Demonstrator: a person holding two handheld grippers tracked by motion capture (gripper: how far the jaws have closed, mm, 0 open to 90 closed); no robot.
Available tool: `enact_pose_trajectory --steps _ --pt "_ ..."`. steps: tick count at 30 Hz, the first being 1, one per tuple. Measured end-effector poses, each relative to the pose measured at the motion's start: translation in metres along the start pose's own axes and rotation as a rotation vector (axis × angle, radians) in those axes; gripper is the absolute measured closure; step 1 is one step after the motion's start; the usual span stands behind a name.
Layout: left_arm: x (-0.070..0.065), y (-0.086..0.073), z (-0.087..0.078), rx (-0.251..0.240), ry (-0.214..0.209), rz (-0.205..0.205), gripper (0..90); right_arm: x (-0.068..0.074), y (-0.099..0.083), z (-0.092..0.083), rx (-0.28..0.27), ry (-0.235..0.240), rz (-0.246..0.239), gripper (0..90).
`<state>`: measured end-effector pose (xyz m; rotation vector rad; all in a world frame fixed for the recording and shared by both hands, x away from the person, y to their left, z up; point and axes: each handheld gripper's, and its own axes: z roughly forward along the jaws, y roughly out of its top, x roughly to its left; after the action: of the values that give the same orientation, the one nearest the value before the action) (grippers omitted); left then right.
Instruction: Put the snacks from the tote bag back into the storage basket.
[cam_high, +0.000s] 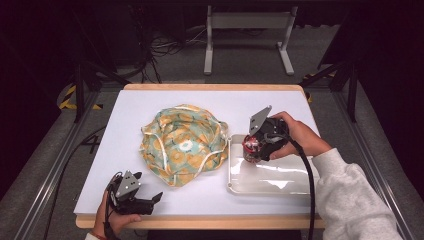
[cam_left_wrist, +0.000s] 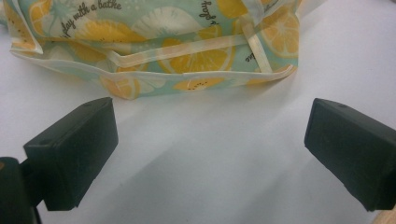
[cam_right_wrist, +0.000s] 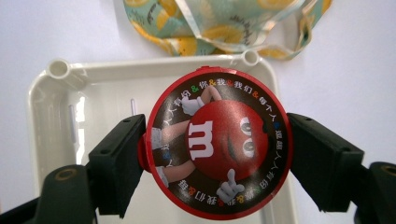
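The right gripper (cam_right_wrist: 215, 154) pinches a red candy tub (cam_right_wrist: 219, 144) above the white tray (cam_right_wrist: 46, 121), while the left gripper (cam_left_wrist: 210, 154) stands spread just short of the lemon-print bag (cam_left_wrist: 187, 42).

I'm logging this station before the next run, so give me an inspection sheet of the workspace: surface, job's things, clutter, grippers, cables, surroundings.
Surface: white board on a wood-edged table.
Job's things: red round candy tub, cartoon lid toward the camera, held above the white tray; the tray's visible floor is bare.
Clutter: crumpled lemon-print fabric bag mid-table, touching the tray's left edge.
Grippers: right gripper shut on the tub's sides; left gripper open, just short of the bag's hem.
Cables: black cable trails from the right gripper; loose cables on the floor behind.
Surroundings: grey metal stand, dark floor.
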<state>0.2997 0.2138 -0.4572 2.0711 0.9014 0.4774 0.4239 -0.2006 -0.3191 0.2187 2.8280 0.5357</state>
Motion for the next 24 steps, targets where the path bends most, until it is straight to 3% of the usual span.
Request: enact_pose_trajectory --steps 8,24 --pt "0.001 0.0 0.0 0.003 -0.005 0.004 3.5 0.0 -0.014 0.014 0.036 0.007 0.017 24.0" --pt "0.001 0.0 0.001 0.009 -0.008 0.006 3.5 0.004 -0.038 0.029 0.04 0.039 0.049 24.0"
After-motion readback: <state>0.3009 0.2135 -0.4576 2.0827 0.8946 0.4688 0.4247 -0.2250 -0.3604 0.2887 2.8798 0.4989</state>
